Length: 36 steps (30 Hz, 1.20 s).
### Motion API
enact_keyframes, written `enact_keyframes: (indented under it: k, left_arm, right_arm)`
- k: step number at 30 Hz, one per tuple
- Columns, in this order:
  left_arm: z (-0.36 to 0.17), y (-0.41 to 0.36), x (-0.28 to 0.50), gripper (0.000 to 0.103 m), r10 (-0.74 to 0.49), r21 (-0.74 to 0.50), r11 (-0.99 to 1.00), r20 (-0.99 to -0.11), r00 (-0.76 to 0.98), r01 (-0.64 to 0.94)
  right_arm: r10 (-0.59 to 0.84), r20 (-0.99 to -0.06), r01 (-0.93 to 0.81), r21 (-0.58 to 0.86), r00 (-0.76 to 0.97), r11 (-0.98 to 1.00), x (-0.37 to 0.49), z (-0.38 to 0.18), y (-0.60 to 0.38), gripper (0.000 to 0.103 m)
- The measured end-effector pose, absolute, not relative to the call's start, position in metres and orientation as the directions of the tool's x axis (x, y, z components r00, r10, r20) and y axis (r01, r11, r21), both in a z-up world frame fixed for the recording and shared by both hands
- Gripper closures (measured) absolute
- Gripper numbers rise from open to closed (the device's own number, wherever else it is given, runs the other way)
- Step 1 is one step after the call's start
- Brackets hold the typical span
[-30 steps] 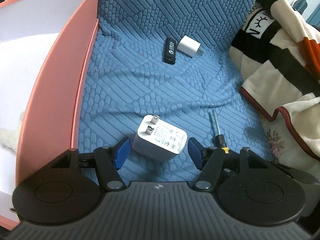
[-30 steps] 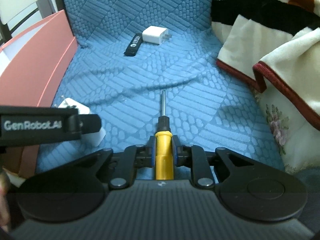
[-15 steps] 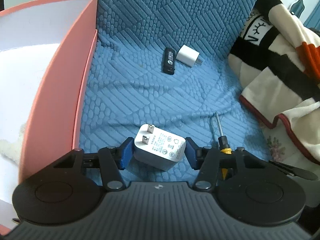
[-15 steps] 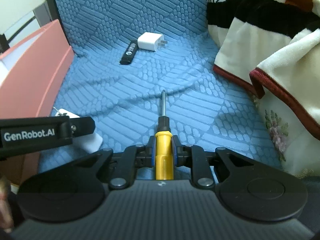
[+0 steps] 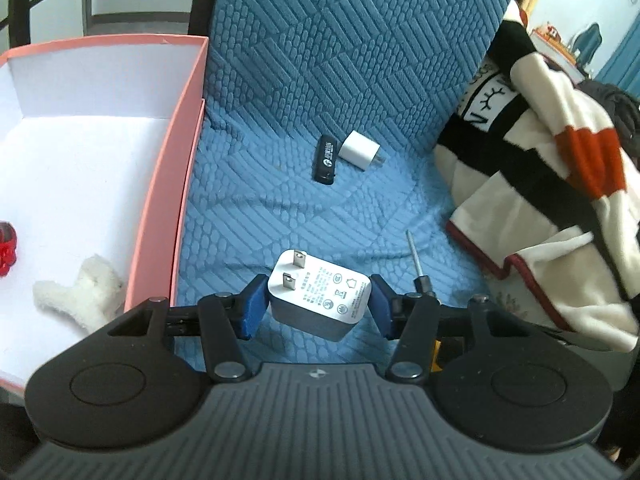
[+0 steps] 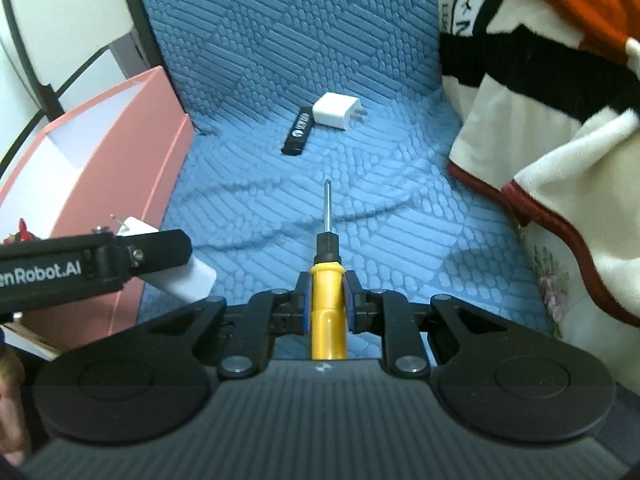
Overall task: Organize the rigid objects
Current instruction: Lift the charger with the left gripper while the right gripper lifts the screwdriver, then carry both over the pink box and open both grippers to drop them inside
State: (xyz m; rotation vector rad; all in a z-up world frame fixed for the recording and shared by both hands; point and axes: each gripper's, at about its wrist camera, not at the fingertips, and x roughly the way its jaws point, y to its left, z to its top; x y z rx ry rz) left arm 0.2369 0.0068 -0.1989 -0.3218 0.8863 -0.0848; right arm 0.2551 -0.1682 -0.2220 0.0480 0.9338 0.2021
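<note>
My left gripper [image 5: 316, 306] is shut on a white two-prong charger [image 5: 318, 302] and holds it above the blue seat cushion, beside the pink box [image 5: 160, 216]. My right gripper [image 6: 326, 300] is shut on a yellow-handled screwdriver [image 6: 328, 304], shaft pointing forward, lifted off the cushion. The left gripper's arm [image 6: 92, 268] and charger [image 6: 184, 280] show at the left of the right wrist view. A black USB stick [image 5: 325, 159] and a small white charger [image 5: 360, 151] lie at the back of the seat.
The pink box has a white inside holding a white plush piece [image 5: 80, 294] and a red item [image 5: 6, 248]. A striped blanket [image 5: 552, 184] covers the right side. The blue backrest [image 5: 352, 40] rises behind.
My left gripper closed on the large white charger and lifted it. My right gripper rose with the screwdriver. More of the box's inside shows.
</note>
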Motion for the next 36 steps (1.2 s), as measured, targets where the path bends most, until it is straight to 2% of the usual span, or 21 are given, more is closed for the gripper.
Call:
enact_keyframes:
  k: [8, 21, 30, 36]
  left_arm:
    - [-0.169, 0.033, 0.233, 0.044, -0.216, -0.336, 0.939, -0.74, 0.637, -0.072]
    - [-0.103, 0.1, 0.23, 0.044, -0.203, -0.379, 0.921, -0.671, 0.713, -0.094]
    - [-0.061, 0.157, 0.222, 0.044, -0.124, -0.346, 0.929, -0.632, 0.765, -0.135]
    - [-0.07, 0.205, 0.21, 0.044, -0.069, -0.354, 0.91, -0.644, 0.762, -0.217]
  right_arm:
    - [0.23, -0.774, -0.18, 0.152, 0.59, 0.972, 0.251, -0.19, -0.158, 0.083]
    - [0.321, -0.664, -0.263, 0.189, 0.675, 0.946, 0.274, -0.101, -0.121, 0.083]
    - [0.394, -0.596, -0.354, 0.189, 0.7, 0.916, 0.281, -0.057, -0.073, 0.083]
    - [0.454, -0.599, -0.432, 0.192, 0.659, 0.881, 0.278, -0.06, -0.026, 0.083]
